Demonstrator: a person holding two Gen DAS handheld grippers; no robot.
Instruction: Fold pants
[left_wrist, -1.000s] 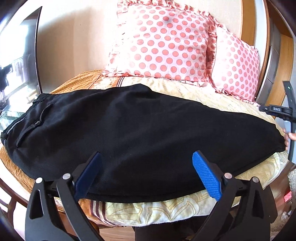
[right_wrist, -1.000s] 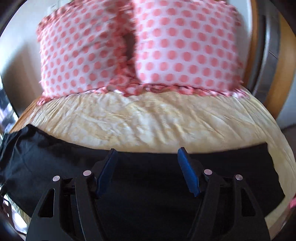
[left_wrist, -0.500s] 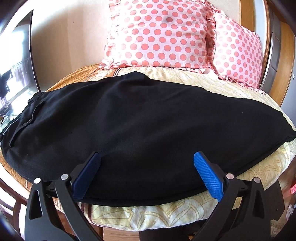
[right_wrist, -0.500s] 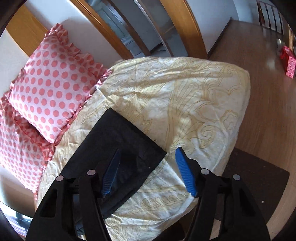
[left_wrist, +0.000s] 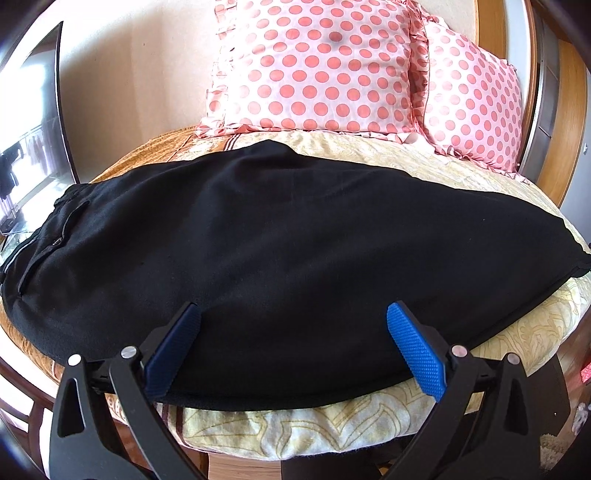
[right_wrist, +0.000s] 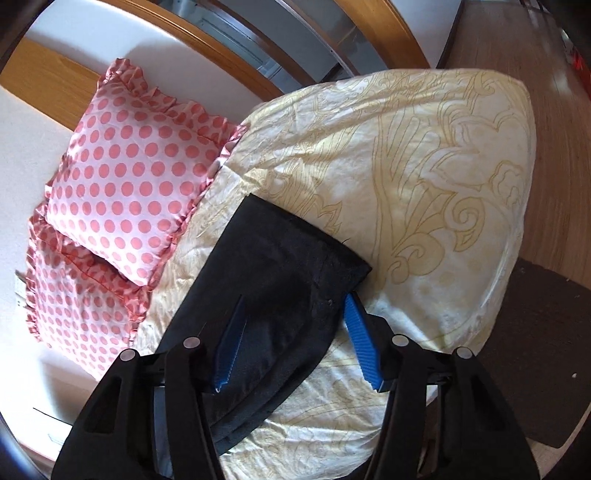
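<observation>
Black pants (left_wrist: 277, 240) lie flat across the bed, waistband and pocket at the left, leg hem at the right. My left gripper (left_wrist: 293, 325) hovers open over their near edge, and its blue pads touch nothing that I can make out. In the right wrist view the hem end of the pants (right_wrist: 288, 266) runs between the fingers of my right gripper (right_wrist: 295, 297). Its jaws are closing with the hem corner between them. The pads still stand apart from the cloth's edges, and the right pad (right_wrist: 362, 343) sits beside the corner.
Two pink polka-dot pillows (left_wrist: 317, 66) (right_wrist: 125, 173) lean at the head of the bed. The cream patterned bedcover (right_wrist: 424, 184) falls off to a wooden floor (right_wrist: 554, 110) with a dark mat (right_wrist: 535, 350). A dark screen (left_wrist: 29, 129) stands at the left.
My right gripper swung from over the pants' middle, facing the pillows, to the hem end, rolled, and its jaws narrowed. The left gripper hardly moved.
</observation>
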